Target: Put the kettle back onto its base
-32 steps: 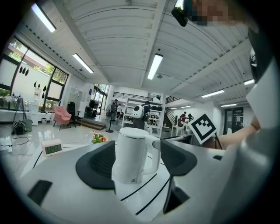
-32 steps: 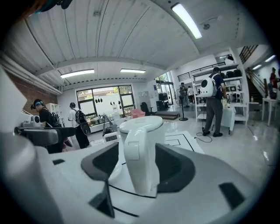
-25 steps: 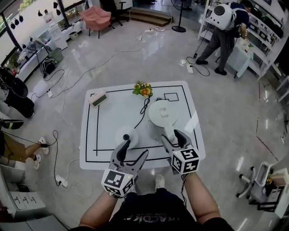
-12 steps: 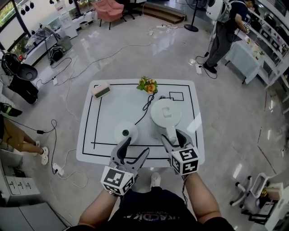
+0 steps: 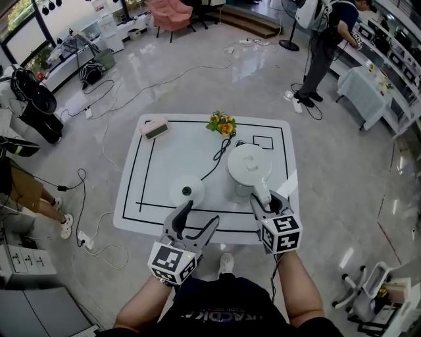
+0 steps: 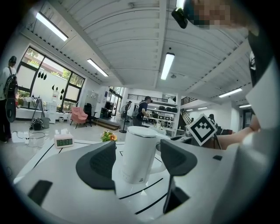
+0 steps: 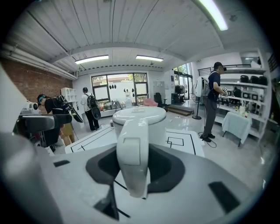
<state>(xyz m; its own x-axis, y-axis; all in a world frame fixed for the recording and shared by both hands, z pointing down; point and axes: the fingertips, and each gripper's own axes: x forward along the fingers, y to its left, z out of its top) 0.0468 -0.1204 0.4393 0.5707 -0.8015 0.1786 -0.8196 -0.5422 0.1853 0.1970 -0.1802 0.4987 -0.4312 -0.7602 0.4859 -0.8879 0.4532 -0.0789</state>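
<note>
Jaws just closed: right gripper (image 5: pixel 266 199) clamped the kettle (image 5: pixel 248 164) handle (image 5: pixel 263 195)!
Kettle stood upright, handle toward the person; left gripper (image 5: pixel 197 220) gaped empty.

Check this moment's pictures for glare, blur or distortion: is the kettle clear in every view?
Head view: evenly lit and sharp, glare on the floor, kettle and base clear, edges bowed by the wide lens. Left gripper view: strong fisheye, black corners, kettle sharp. Right gripper view: same fisheye, ceiling lamp blown out, the close kettle handle slightly soft.
</note>
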